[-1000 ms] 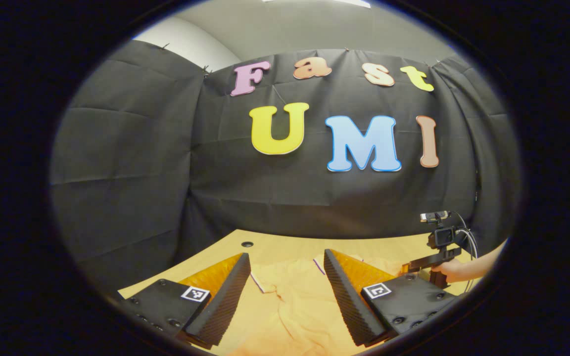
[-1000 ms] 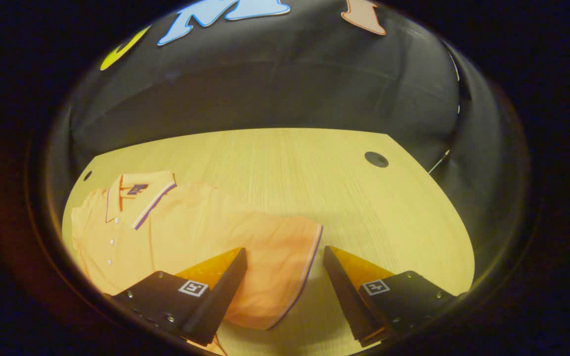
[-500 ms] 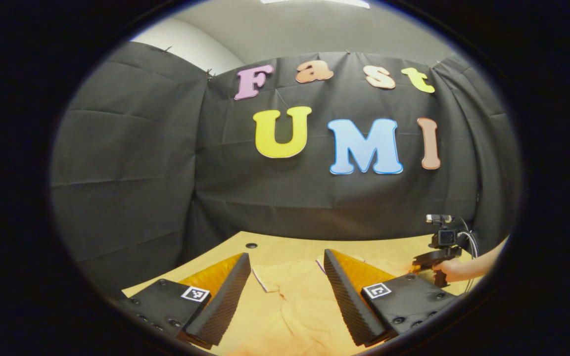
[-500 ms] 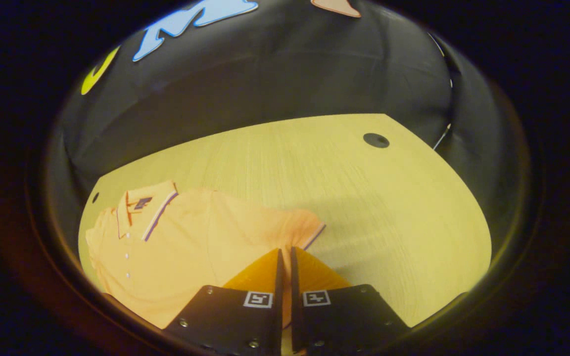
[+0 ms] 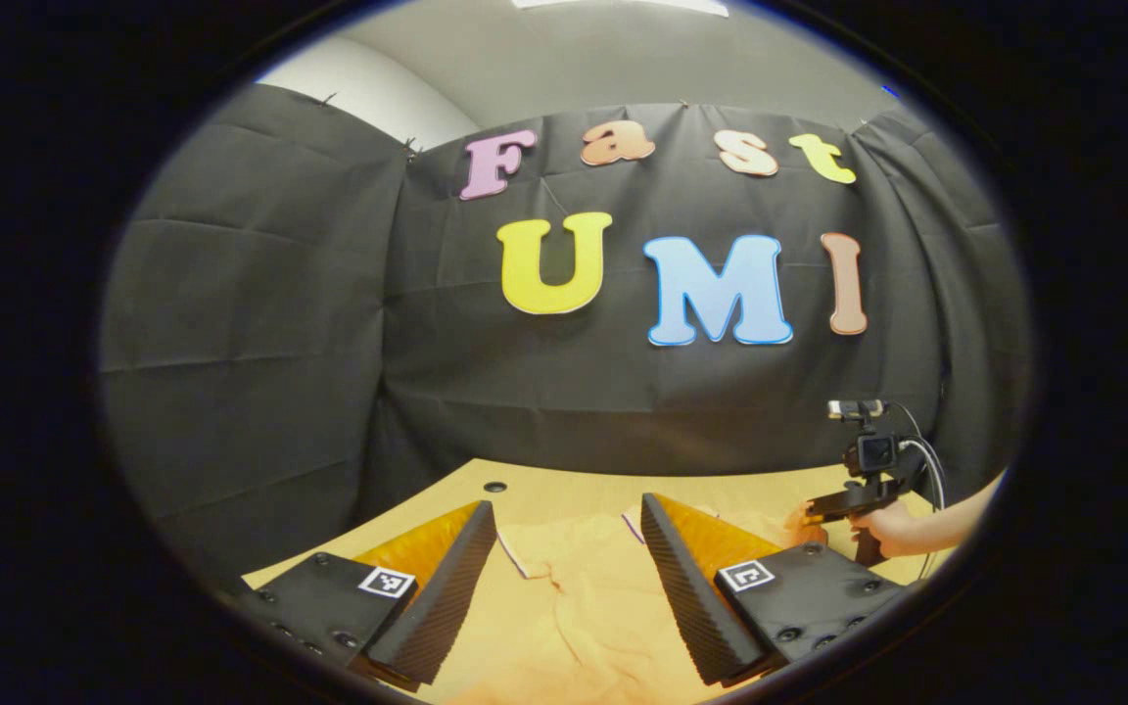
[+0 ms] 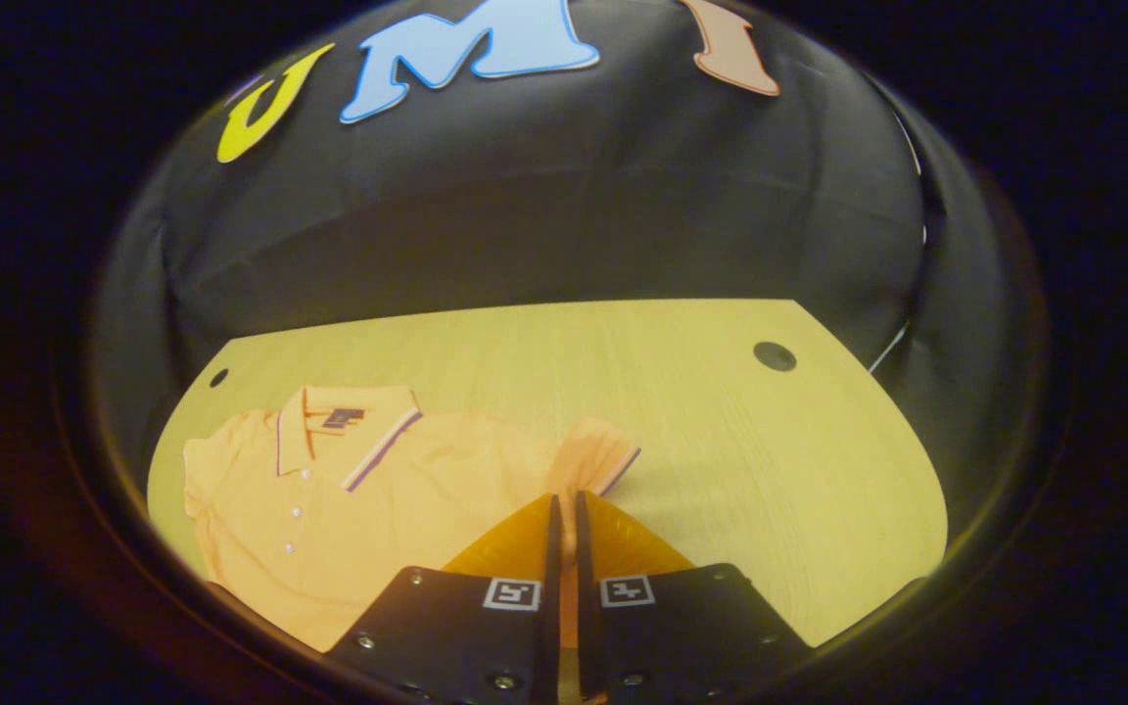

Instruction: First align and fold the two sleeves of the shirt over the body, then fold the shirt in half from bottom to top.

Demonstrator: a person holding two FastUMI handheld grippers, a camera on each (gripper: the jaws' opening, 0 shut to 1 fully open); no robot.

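In the left gripper view, the left gripper [image 5: 569, 534] holds its fingers wide apart and empty above the orange short-sleeved polo shirt [image 5: 574, 607], which lies flat on the pale wooden surface [image 5: 564, 485] between and beyond them. In the right gripper view, the right gripper [image 6: 564, 509] has its fingers pinched narrow on the shirt's purple-trimmed sleeve [image 6: 593, 455]; the shirt's body stretches away to their left, so the sleeve must travel leftward.

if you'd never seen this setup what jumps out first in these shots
The orange polo shirt spread on the pale wooden table catches the eye first, collar toward the booth wall. Next, in the right gripper view, the right claw is pinched shut on the shirt's sleeve, which is bunched up off the table. In the left gripper view, the left claw hangs open over the shirt.
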